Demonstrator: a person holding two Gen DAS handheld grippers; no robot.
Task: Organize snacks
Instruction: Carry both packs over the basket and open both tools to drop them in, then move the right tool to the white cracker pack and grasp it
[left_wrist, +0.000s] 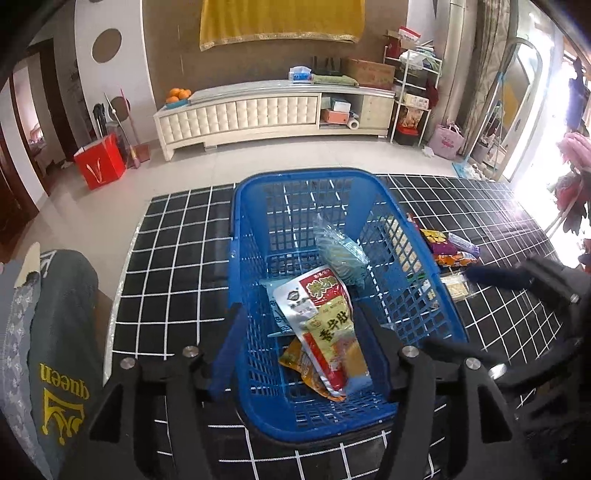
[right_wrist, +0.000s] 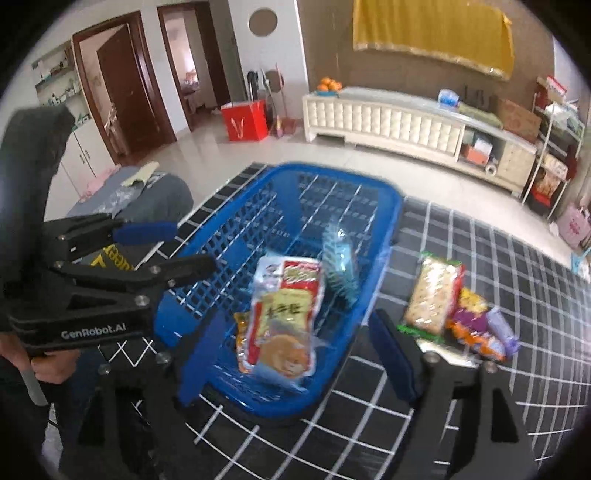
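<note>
A blue plastic basket (left_wrist: 255, 206) stands on the black grid-patterned tablecloth (left_wrist: 177, 258). Inside lie a red, white and yellow packet (left_wrist: 325, 317), a teal packet (left_wrist: 341, 254) leaning on the right wall, and an orange packet (left_wrist: 299, 363) underneath. My left gripper (left_wrist: 298, 314) is open over the basket's near end, holding nothing. My right gripper (right_wrist: 297, 317) is open too, above the basket's near right corner, also holding nothing. Right of the basket lie a cracker packet (right_wrist: 430, 295), purple and orange packets (right_wrist: 476, 325) and a small lilac packet (right_wrist: 500, 328).
A chair draped with a grey garment (left_wrist: 62, 332) stands against the table's left edge. A hand (right_wrist: 55, 369) holds the left gripper (right_wrist: 195, 245). Beyond the table are tiled floor, a red box (left_wrist: 99, 160) and a long white cabinet (left_wrist: 273, 110).
</note>
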